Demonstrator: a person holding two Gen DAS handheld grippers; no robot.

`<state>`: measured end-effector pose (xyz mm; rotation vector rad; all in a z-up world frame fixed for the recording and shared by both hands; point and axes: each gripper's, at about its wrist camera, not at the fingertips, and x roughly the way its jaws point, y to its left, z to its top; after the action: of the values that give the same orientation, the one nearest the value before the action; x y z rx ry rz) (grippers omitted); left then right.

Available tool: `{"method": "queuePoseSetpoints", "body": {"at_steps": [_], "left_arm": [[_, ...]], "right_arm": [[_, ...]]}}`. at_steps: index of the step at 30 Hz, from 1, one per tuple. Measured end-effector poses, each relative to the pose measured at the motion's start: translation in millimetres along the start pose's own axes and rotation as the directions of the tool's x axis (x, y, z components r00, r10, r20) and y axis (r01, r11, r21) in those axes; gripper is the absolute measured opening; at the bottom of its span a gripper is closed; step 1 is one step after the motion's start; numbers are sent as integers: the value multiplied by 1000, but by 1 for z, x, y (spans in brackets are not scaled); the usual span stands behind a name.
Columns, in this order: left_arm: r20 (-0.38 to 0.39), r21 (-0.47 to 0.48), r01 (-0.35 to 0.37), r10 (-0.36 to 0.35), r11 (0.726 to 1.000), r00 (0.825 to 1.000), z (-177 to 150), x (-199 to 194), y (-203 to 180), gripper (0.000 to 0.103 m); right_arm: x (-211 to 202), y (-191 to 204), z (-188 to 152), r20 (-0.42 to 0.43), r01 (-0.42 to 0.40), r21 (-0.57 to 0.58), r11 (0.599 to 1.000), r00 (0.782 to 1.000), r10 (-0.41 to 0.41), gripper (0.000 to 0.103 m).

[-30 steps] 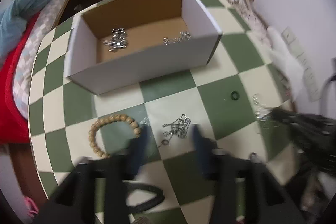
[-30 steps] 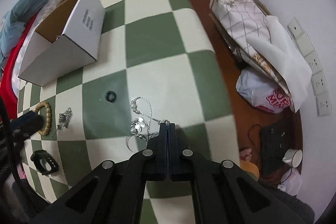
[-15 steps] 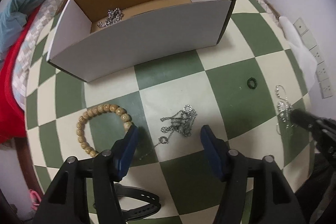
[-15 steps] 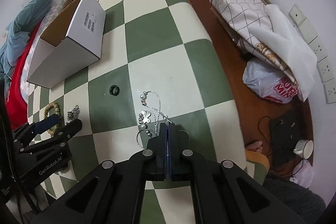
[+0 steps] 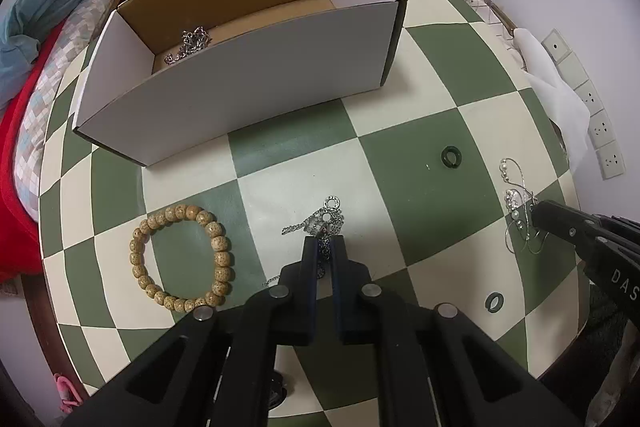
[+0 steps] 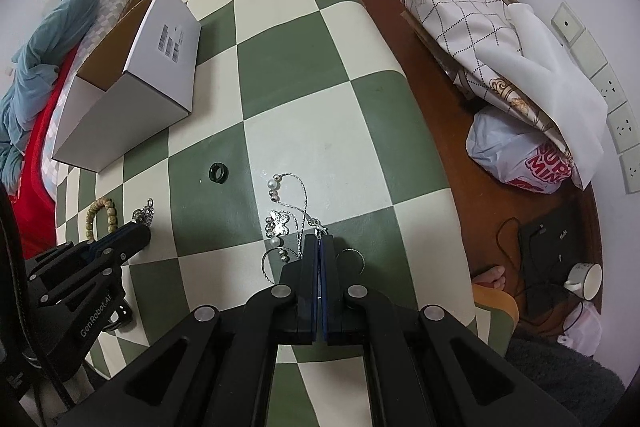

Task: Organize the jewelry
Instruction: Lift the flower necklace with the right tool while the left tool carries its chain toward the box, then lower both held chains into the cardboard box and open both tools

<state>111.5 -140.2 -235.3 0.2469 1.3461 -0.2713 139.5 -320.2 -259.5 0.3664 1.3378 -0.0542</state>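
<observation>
Jewelry on checkered table

Both tools, left and right, are matte black with blue-edged fingers, silver screws; the left reads, seemingly, "GenRobot.AI".

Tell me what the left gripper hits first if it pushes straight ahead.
Probably the near wall of the white cardboard box; the left gripper, shut on the silver chain, points at it across bare checked tablecloth.
</observation>
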Motion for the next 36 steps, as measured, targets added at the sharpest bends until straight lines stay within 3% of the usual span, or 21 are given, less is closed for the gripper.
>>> {"method": "queuePoseSetpoints", "body": {"at_steps": [6,12,16,26,36], "left_arm": [[0,-5,3,-3,1000,1000,1,-1,-1,4],[51,-60,86,-83,994,995,0,-35,15,2],[120,-115,149,-135,982,984,3,-75,39,2],[252,-145,224,-183,964,950,17,-147,67,2],[351,-130,253,-194,959,916,42,-202,84,2]], "right_arm": [[1,-2,0,-2,-2,7,1000,1000,2,0],[-13,-4,0,28,-42,35,998,999,41,0],[-42,0,2,83,-83,27,996,993,81,0],[-104,22,13,167,-184,-10,983,969,183,0],[-185,83,34,257,-249,-143,958,925,279,0]]}}
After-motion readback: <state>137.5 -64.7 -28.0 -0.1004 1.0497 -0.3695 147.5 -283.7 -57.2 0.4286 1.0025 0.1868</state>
